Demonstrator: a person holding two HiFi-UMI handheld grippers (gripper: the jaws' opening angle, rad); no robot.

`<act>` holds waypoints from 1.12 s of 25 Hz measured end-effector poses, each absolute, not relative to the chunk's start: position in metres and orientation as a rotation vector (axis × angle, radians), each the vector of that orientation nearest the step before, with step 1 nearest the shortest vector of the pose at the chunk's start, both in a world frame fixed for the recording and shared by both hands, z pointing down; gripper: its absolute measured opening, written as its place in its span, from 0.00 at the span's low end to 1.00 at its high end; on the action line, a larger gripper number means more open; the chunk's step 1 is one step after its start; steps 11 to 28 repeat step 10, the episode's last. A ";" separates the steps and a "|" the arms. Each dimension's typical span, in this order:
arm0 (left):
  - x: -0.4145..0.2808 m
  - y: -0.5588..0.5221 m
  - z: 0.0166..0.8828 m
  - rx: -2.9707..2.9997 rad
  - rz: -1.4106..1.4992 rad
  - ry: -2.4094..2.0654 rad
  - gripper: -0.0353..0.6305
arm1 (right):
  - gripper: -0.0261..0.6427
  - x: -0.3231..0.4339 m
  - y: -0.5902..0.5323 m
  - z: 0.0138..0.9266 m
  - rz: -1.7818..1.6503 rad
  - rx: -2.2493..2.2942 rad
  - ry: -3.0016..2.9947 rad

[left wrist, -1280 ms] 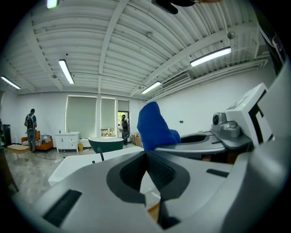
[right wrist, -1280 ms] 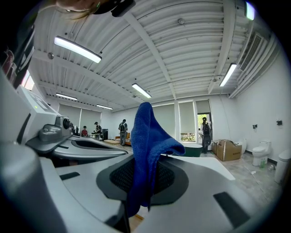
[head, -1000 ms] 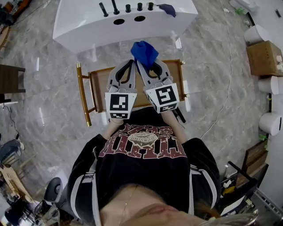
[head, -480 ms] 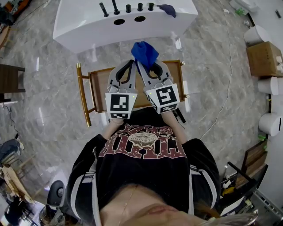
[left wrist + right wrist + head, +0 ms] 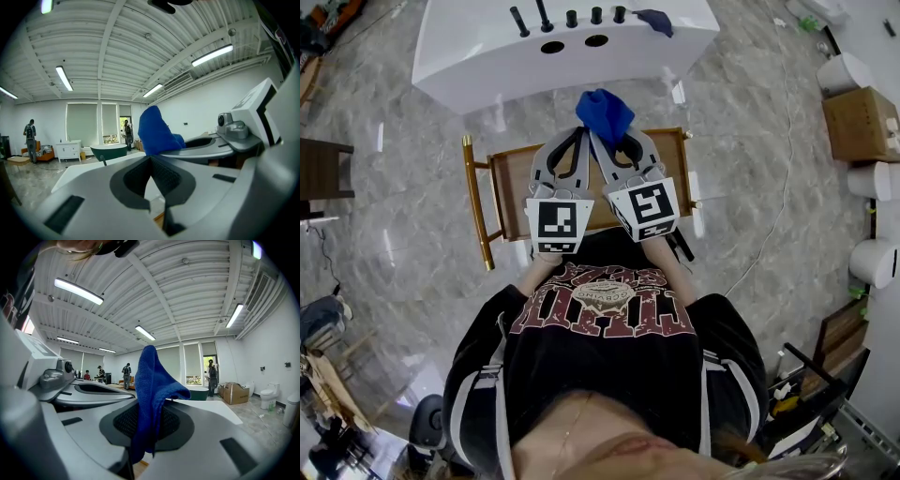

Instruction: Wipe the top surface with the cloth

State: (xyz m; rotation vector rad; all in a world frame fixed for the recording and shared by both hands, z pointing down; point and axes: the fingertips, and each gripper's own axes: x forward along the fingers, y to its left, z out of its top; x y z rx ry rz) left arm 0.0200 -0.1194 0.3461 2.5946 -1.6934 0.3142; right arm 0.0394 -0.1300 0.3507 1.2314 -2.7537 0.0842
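A blue cloth (image 5: 602, 112) sticks up from my right gripper (image 5: 596, 141), which is shut on it; in the right gripper view the cloth (image 5: 152, 399) hangs pinched between the jaws. My left gripper (image 5: 580, 139) is beside it, jaws closed together with nothing between them. In the left gripper view the cloth (image 5: 156, 132) shows just right of the left jaws. Both grippers point forward over a wooden chair (image 5: 511, 173), toward the white top surface (image 5: 478, 47) ahead.
The white top carries two round holes (image 5: 574, 42), several dark pegs (image 5: 567, 16) and a dark blue item (image 5: 654, 19) at its far right. A brass chair frame (image 5: 476, 202) stands left. Cardboard box (image 5: 861, 122) and white rolls (image 5: 874, 261) lie right. People stand far off.
The left gripper has shifted slightly right, closer to the right one. The cloth has moved a little left and forward with the right gripper.
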 end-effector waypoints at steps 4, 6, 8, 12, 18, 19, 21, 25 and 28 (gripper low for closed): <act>0.019 -0.121 0.345 2.591 0.311 -1.686 0.12 | 0.15 0.040 -0.132 0.350 0.087 1.236 -2.751; 0.018 -0.121 0.345 2.592 0.315 -1.687 0.12 | 0.15 0.039 -0.132 0.350 0.087 1.235 -2.748; 0.018 -0.121 0.344 2.592 0.317 -1.689 0.12 | 0.15 0.038 -0.132 0.350 0.088 1.232 -2.746; 0.017 -0.121 0.344 2.590 0.313 -1.687 0.12 | 0.15 0.037 -0.132 0.350 0.089 1.231 -2.746; 0.017 -0.121 0.344 2.590 0.313 -1.687 0.12 | 0.15 0.037 -0.132 0.350 0.089 1.231 -2.746; 0.017 -0.121 0.344 2.590 0.313 -1.687 0.12 | 0.15 0.037 -0.132 0.350 0.089 1.231 -2.746; 0.017 -0.121 0.344 2.590 0.313 -1.687 0.12 | 0.15 0.037 -0.132 0.350 0.089 1.231 -2.746; 0.017 -0.121 0.344 2.590 0.313 -1.687 0.12 | 0.15 0.037 -0.132 0.350 0.089 1.231 -2.746; 0.017 -0.121 0.344 2.590 0.313 -1.687 0.12 | 0.15 0.037 -0.132 0.350 0.089 1.231 -2.746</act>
